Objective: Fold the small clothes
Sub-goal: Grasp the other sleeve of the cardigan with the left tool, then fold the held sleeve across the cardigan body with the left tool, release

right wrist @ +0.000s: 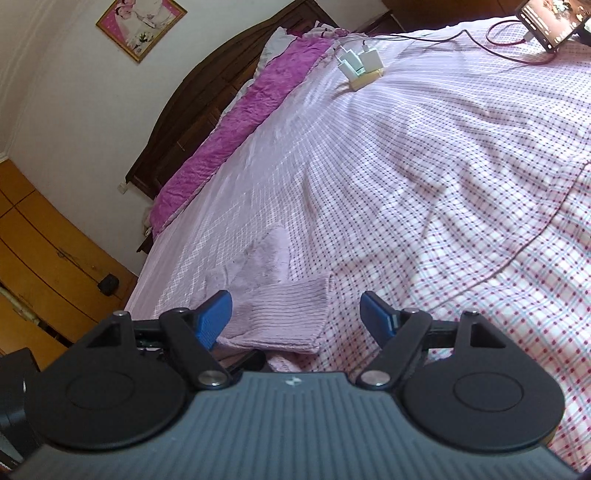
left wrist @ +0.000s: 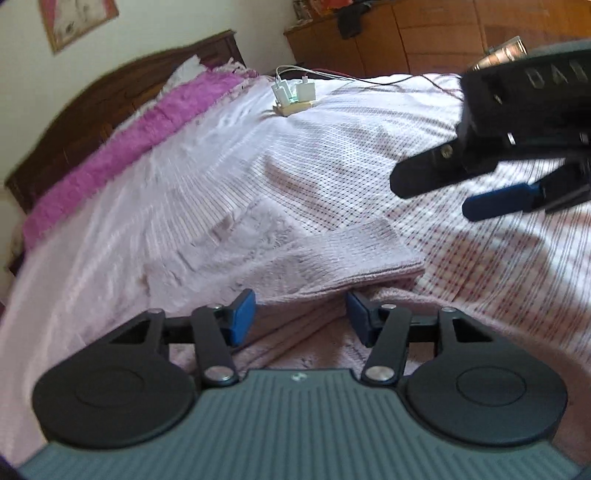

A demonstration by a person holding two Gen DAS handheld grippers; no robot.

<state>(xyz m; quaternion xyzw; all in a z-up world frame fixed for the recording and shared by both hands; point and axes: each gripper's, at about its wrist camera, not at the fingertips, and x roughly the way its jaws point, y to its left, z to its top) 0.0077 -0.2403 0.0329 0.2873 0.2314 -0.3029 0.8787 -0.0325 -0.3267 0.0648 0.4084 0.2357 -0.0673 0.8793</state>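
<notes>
Garment: a small pale pink knitted garment (right wrist: pixel 280 317) is lying flat on the checked bedsheet (right wrist: pixel 424 177), at the near edge of the bed, with a ribbed band (right wrist: pixel 295 314) folded over on top and a fluffier part (right wrist: pixel 266 254) reaching away toward the far left.
Garment in left view: the same pink piece (left wrist: pixel 332 258) is showing stacked layers along its near right edge.
Left gripper: the left gripper (left wrist: pixel 300 317) is hovering just over the near side of the garment, its blue-padded jaws standing wide apart and gripping nothing.
Right gripper: the right gripper (right wrist: pixel 295 315) is hanging above the ribbed band, jaws spread wide and empty; in the left wrist view it is appearing at the far right (left wrist: pixel 439 194), above the sheet, with its fingers apart.
Chargers: white plug adapters (right wrist: pixel 360 64) are sitting on the sheet far from the garment, cables trailing right.
Phone: a phone (right wrist: pixel 546 22) with a lit screen is lying at the far right of the bed.
Purple blanket: a purple blanket (right wrist: pixel 236 122) is running along the left side beside the dark wooden headboard (right wrist: pixel 192 107).
Picture: a framed picture (right wrist: pixel 142 26) is hanging on the wall above.
</notes>
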